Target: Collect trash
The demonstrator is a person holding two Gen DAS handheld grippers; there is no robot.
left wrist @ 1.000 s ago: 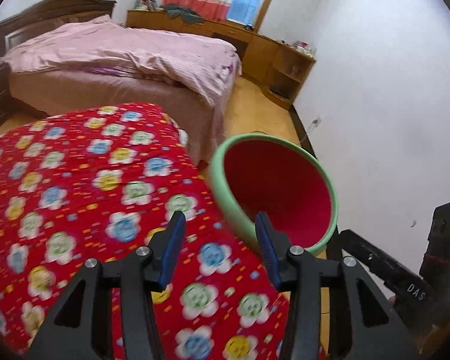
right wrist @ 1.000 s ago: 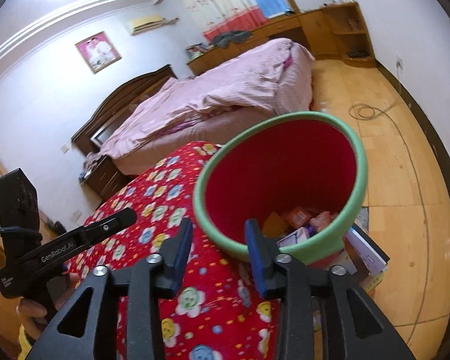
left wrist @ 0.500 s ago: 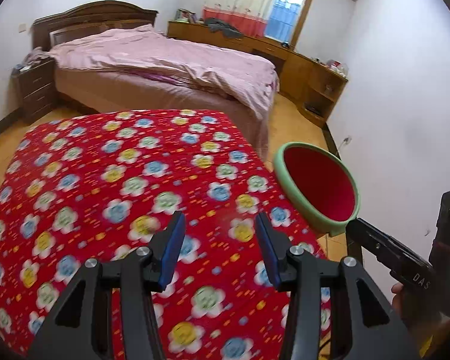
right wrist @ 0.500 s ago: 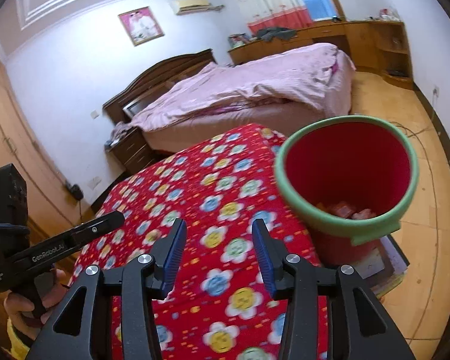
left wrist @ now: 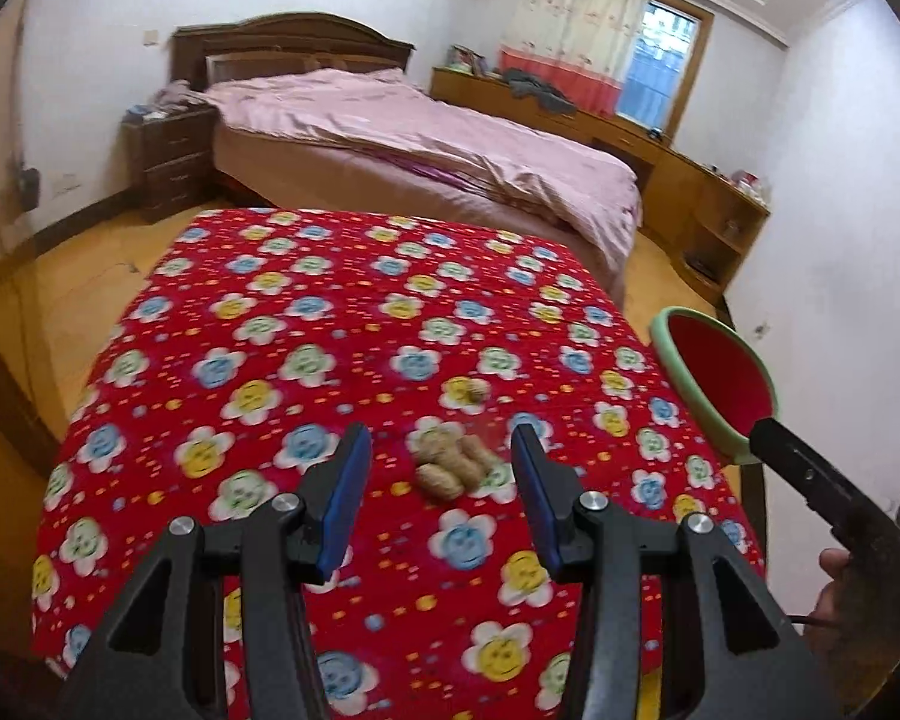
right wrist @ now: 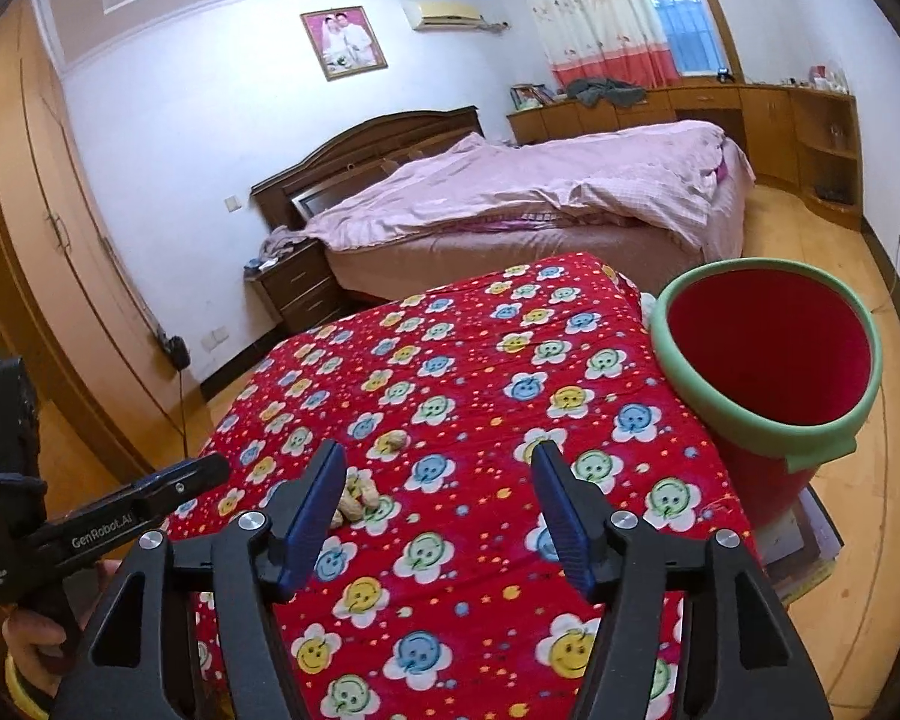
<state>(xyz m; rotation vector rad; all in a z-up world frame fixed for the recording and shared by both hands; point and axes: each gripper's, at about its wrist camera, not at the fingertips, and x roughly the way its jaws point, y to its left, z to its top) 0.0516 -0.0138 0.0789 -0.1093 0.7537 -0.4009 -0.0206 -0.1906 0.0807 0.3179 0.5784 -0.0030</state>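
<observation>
The jaws of the left gripper (left wrist: 441,462) stand part open with nothing between the pads, aimed down at a clump of peanuts (left wrist: 450,461) that lies on the surface (left wrist: 306,324) just ahead of them; that framing suggests the clump is the next pick. The jaws of the right gripper (right wrist: 438,501) have just been opening and now stand wider, also empty, with bare cloth between them. The same peanuts (right wrist: 357,501) show just beside its left pad, and a single peanut (right wrist: 395,441) lies a little farther on. The bin (right wrist: 768,354) stands on the floor against the right edge of the surface, mouth up, probably so each piece needs only a short carry. Behind all this are the bed (right wrist: 540,198) and a nightstand (right wrist: 294,288).
</observation>
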